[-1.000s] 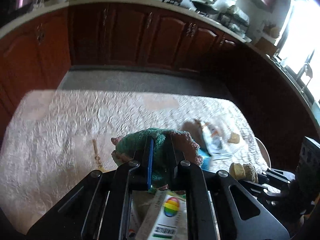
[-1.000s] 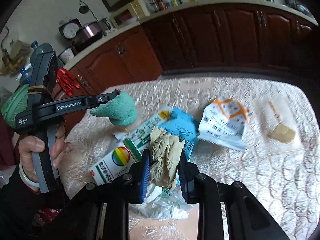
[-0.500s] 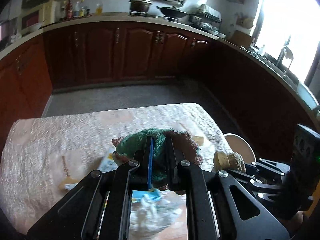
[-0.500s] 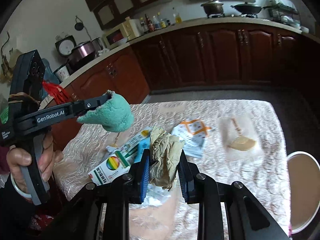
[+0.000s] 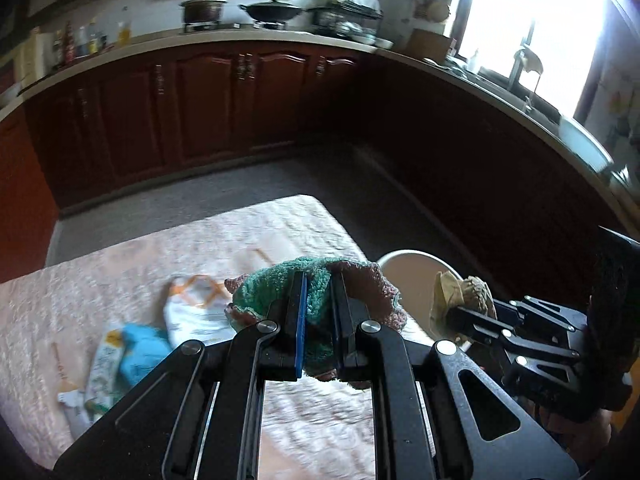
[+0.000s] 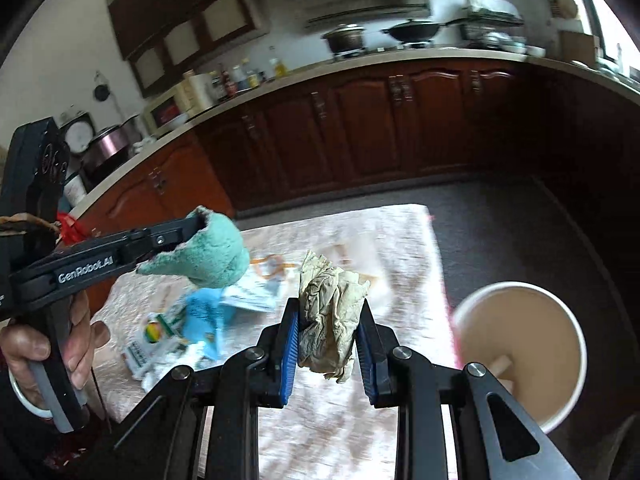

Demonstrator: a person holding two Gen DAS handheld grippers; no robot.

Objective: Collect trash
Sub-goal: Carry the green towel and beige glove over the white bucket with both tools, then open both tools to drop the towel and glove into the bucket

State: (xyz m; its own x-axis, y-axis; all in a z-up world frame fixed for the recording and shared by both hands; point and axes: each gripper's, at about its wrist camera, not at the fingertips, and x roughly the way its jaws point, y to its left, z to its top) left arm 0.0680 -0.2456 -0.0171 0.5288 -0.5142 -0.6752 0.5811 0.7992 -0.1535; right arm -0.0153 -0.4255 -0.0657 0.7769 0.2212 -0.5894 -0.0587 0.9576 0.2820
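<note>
My left gripper (image 5: 318, 300) is shut on a green and pink cloth (image 5: 276, 292), held in the air above the table; the cloth also shows in the right wrist view (image 6: 212, 252). My right gripper (image 6: 328, 320) is shut on a crumpled beige paper wad (image 6: 328, 316), above the table's right end; the wad also shows in the left wrist view (image 5: 460, 292). A white bin (image 6: 520, 356) stands on the floor just right of the table, a little right of the wad; its rim shows in the left wrist view (image 5: 408, 258).
On the quilted tablecloth (image 6: 400, 240) lie a white and orange bag (image 5: 196, 308), a blue wrapper (image 6: 204, 312) and a carton with a rainbow logo (image 6: 152, 336). Dark wood cabinets (image 6: 400, 120) ring the room beyond a strip of grey floor (image 6: 500, 216).
Both grippers have risen and swung right, toward the table's right end, each keeping its load. The white bin has come into view beside the paper wad.
</note>
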